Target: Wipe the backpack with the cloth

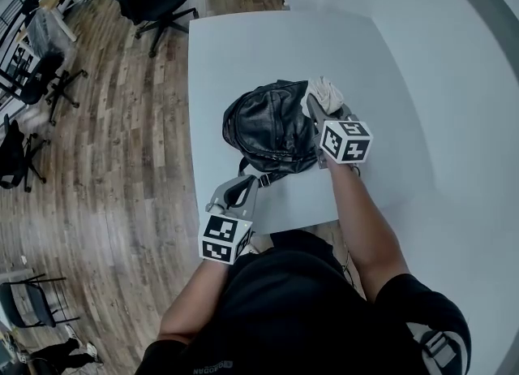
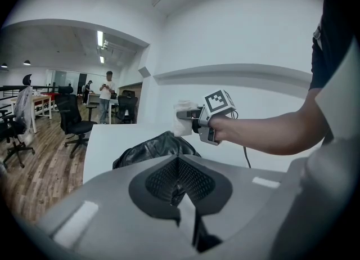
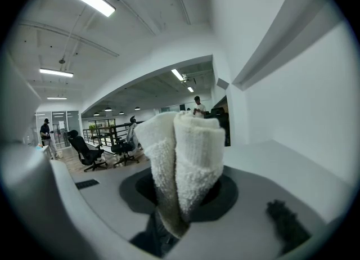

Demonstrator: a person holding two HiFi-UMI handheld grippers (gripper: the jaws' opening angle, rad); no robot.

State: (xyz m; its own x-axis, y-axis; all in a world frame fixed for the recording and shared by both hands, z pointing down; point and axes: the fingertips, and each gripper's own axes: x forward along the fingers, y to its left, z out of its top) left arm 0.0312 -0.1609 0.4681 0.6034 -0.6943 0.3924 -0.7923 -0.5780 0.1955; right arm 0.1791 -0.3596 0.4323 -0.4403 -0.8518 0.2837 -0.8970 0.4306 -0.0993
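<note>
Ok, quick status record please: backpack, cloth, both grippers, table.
backpack: black, slumped on the table
table: white, backpack near its front edge
cloth: white, folded, clamped between the right jaws
right gripper: shut on the cloth, at the backpack's upper right
left gripper: jaws together, nothing clearly between them, by the table's front edge near a backpack strap
cloth-to-backpack contact: cannot tell

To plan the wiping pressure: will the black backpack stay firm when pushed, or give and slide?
It probably gives: the backpack lies slumped and creased, so it looks soft. Its glossy surface on the smooth table may let it slide.
</note>
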